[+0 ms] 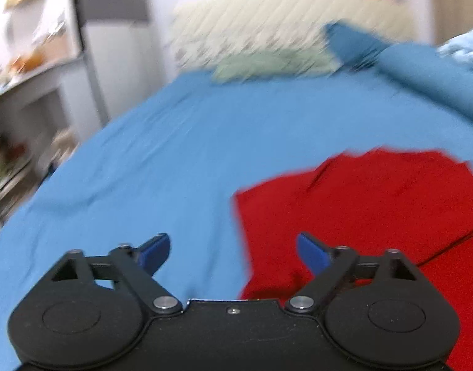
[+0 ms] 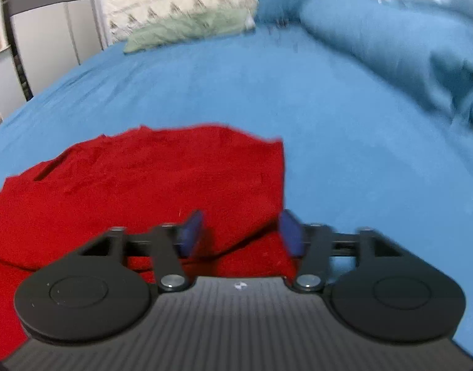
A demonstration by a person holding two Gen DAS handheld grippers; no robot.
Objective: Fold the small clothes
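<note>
A red garment (image 1: 360,210) lies spread on the blue bed sheet (image 1: 174,154), folded over itself with a crease near its front. In the left wrist view my left gripper (image 1: 233,252) hangs over the garment's left edge, jaws wide apart, nothing between the blue pads. In the right wrist view the same red garment (image 2: 143,179) fills the lower left. My right gripper (image 2: 241,232) stands open above the garment's right front part; a fold of the cloth shows in the gap, and the pads do not press on it.
A cream patterned pillow (image 2: 174,3) and a pale green cloth (image 2: 187,27) lie at the head of the bed. A bunched blue blanket (image 2: 391,49) rises on the right. Shelves (image 1: 23,92) and a grey cabinet (image 2: 47,27) stand beside the bed on the left.
</note>
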